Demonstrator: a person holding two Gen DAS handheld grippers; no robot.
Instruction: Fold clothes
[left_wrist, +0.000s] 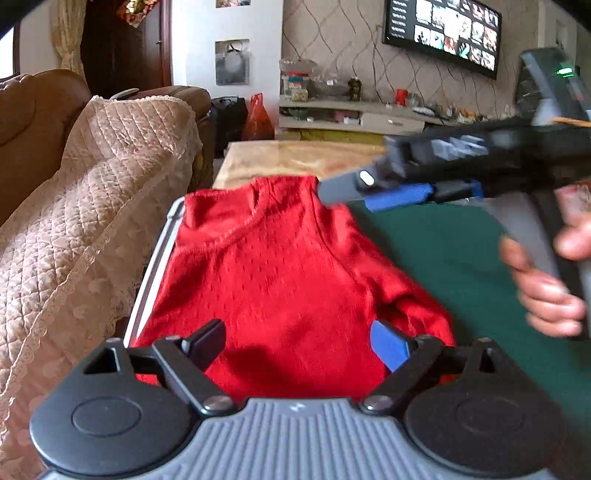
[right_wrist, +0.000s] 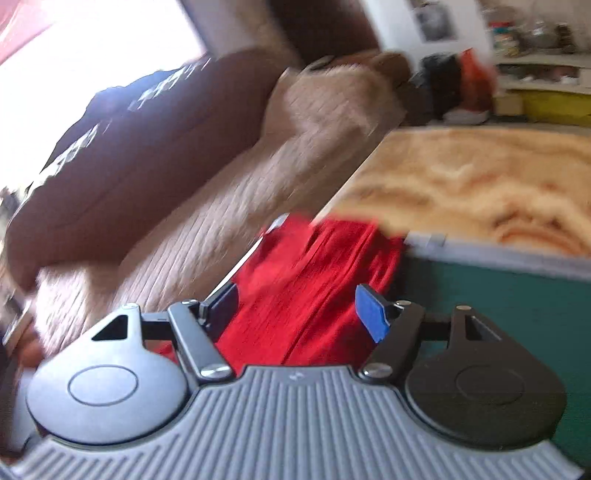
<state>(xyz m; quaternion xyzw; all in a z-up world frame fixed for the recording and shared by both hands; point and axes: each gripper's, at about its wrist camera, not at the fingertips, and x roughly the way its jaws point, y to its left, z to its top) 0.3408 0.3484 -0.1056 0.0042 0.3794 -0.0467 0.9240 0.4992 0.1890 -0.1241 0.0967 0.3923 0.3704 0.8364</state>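
A red knit sweater lies on a green table cover, collar at the far end, partly folded with a sleeve bunched at its right side. My left gripper is open and empty, just above the sweater's near hem. My right gripper reaches in from the right, held in a hand, with its tips at the collar's right side; there it is blurred. In the right wrist view the right gripper is open over the red sweater, nothing between its fingers.
A sofa with a quilted beige cover runs along the table's left edge. A marble-patterned tabletop extends beyond the green cover. A TV and cluttered shelf stand at the far wall.
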